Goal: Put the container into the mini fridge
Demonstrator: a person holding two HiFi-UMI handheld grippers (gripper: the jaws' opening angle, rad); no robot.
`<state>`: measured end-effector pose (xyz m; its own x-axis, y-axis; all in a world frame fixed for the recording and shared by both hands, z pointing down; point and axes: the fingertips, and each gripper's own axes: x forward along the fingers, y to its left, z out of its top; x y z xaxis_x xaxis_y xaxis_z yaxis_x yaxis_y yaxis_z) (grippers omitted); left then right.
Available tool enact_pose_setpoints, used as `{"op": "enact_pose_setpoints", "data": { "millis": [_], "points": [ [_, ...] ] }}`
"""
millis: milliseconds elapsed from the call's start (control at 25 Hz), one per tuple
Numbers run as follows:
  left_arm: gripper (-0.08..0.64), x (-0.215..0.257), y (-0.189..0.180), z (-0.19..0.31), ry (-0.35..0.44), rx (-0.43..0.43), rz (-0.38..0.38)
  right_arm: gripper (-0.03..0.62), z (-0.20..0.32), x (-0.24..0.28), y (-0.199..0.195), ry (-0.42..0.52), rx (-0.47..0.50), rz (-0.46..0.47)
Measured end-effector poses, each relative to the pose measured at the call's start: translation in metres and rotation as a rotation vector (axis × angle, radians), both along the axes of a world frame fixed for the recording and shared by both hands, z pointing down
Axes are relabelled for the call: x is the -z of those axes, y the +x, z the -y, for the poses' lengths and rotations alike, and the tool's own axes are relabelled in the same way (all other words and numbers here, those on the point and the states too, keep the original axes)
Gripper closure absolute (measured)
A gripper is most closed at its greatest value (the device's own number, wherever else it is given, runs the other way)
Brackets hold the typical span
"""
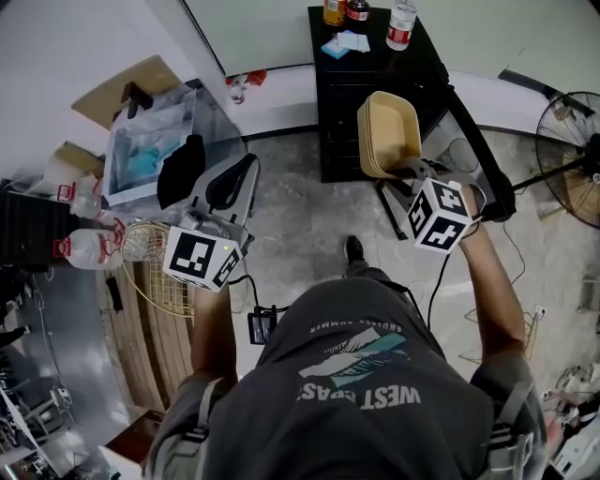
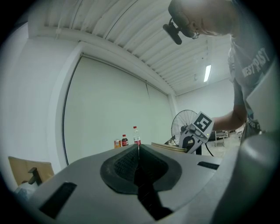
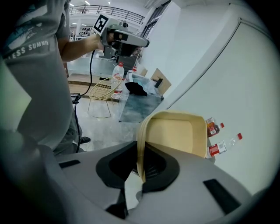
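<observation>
Person upright, both arms out ahead of the chest.

Nearest, low on the left: left gripper [image 1: 228,187]. The jaws are pressed together with nothing between them. It is held off to the side, and I judge it idle while the other arm carries.

Next: right gripper [image 1: 405,172], clenched on one thin wall of the container [image 1: 389,131], a shallow tan rectangular tub. The right gripper view shows the rim pinched between the pads. The tub stands on edge with its hollow side turned to the right. A rim pinch is probably the only purchase such a wide tub offers. It looks empty inside.

The container is in the air, just in front of the black cabinet [image 1: 337,103], which I take to be the mini fridge. It is not yet inside.

Hard to read: from above only the cabinet's top and front edge show, with no interior. I cannot tell whether the door is open, and it would need opening first if shut. The tub hides part of the front.

Farthest: bottles [image 1: 401,23] on the cabinet top, cut by the upper frame edge. The fan [image 1: 572,155] is cut at the right.
</observation>
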<state>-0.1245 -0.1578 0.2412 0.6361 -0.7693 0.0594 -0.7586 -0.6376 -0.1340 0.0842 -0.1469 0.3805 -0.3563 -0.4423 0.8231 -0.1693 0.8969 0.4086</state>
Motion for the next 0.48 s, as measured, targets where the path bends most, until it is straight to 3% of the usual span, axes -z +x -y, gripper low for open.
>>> {"op": "enact_pose_setpoints", "data": {
  "millis": [480],
  "points": [
    [0.538, -0.025, 0.017, 0.057, -0.062, 0.062, -0.001, 0.548, 0.064, -0.044, 0.020, -0.057, 0.039, -0.012]
  ]
}}
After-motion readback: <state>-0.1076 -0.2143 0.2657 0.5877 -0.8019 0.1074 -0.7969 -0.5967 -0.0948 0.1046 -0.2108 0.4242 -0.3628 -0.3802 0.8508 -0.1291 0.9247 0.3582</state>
